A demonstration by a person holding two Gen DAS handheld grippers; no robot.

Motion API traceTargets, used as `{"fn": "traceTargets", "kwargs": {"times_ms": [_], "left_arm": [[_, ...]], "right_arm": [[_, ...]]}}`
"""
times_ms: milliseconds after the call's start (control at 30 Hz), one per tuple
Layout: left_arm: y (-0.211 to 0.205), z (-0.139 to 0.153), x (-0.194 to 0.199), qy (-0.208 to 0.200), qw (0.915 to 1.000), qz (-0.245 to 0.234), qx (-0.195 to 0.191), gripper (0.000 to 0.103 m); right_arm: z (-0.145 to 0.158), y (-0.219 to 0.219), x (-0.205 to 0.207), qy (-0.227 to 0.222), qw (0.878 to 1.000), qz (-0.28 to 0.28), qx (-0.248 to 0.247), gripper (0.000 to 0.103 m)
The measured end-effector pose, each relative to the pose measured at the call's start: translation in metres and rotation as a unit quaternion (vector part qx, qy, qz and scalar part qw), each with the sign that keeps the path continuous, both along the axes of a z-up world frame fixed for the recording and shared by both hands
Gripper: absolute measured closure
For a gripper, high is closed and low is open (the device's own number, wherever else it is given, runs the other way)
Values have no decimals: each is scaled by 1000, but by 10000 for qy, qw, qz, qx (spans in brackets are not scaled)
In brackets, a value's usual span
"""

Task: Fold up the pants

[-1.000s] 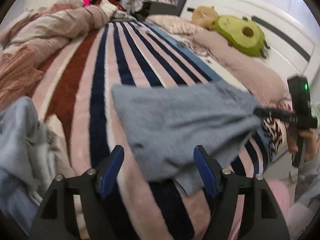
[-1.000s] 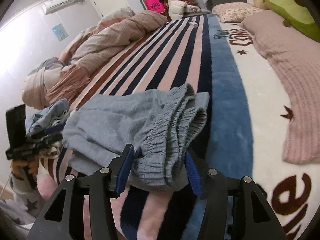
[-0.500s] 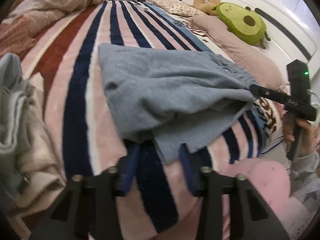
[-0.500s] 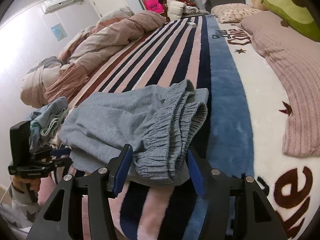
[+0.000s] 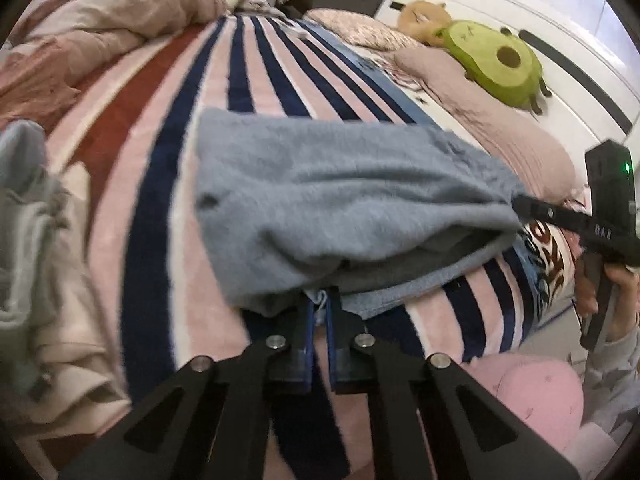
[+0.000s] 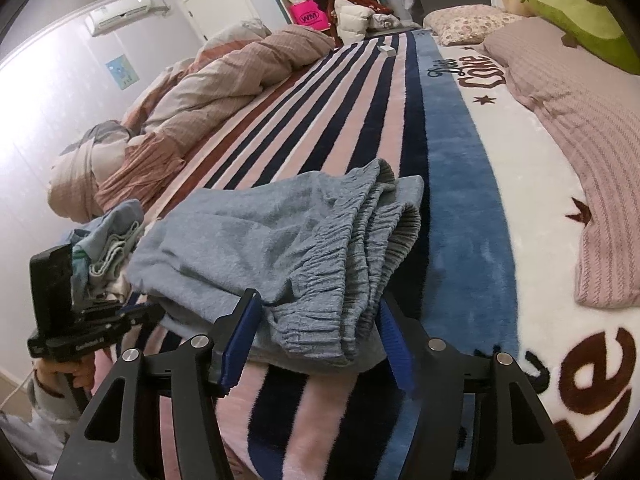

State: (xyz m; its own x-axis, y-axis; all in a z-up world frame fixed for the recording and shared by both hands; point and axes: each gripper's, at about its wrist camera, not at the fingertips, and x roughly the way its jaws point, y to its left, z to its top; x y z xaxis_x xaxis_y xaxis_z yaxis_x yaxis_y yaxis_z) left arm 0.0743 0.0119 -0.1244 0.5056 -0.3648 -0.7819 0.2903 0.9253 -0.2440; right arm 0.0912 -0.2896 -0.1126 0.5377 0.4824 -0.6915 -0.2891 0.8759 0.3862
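Observation:
Grey-blue pants [image 5: 340,200] lie folded in layers on the striped blanket [image 5: 160,160], their gathered waistband [image 6: 360,248] toward the right gripper. My left gripper [image 5: 319,308] is shut on the near edge of the pants, a sliver of fabric pinched between its blue pads. In the right wrist view the left gripper [image 6: 154,314] reaches in at the pants' left end. My right gripper [image 6: 316,328] straddles the waistband bundle; its jaws are opening and the cloth rests between them on the bed. One of its fingers [image 5: 560,216] shows in the left wrist view, held by a hand.
A pile of other clothes [image 5: 32,240] sits at the bed's left edge. A bunched pink duvet [image 6: 224,80] lies along the far left. Pillows and an avocado plush [image 5: 500,60] line the headboard side. A pink stool [image 5: 532,392] stands by the bed.
My left gripper dropped toward the pants' near edge and went from wide open to shut on it. The right gripper's jaws spread a little around the waistband and stayed in place.

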Motion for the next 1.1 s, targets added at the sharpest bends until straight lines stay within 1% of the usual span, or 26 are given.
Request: {"fn": "traceTargets", "kwargs": {"times_ms": [67,133,233,267,300,400,467,567,633,700,767,833,933,1033,1100], "left_arm": [[1,10,-3,-265,9995,48,180,100],[1,14,1,-371,9987,100,323,100],[-3,3,12,-422,9964,225,706,99],[-2,-3,17,-377,9963,258,722,99],[-1,-11,23,-245,9971,311,647,99],[1,-11,22,-277,9972,297,630,97],[6,-7,19,-191,9979,234,567,92],[20,6,11,-39,9990,220,379,75],[30,18,3,-172,9988,304,337,53],[43,34,0,-334,9982,445,223,51],[52,42,5,-417,9971,626,107,50],[58,43,17,-384,9967,715,-48,50],[56,32,40,-190,9971,692,-271,46],[50,13,60,117,9961,619,-619,46],[45,2,69,264,9954,528,-760,46]], "right_arm": [[0,0,0,22,10000,50,75,47],[-2,1,-1,52,9999,83,97,47],[-8,3,-1,164,9996,141,192,47],[-11,3,-1,215,9993,159,262,47],[-14,4,-2,249,9991,171,291,47],[-18,7,-5,244,9994,169,176,45],[-18,7,-5,263,9994,174,162,44],[-14,3,-5,253,9993,181,191,43],[-8,0,-4,205,9994,156,216,40],[-1,-4,-3,127,9995,116,275,29],[4,-7,0,51,9995,46,317,27],[7,-7,4,13,9995,14,307,27],[4,-3,13,65,9997,13,242,27],[-8,3,22,237,9996,48,109,27],[-16,5,24,305,9995,112,59,27]]}}
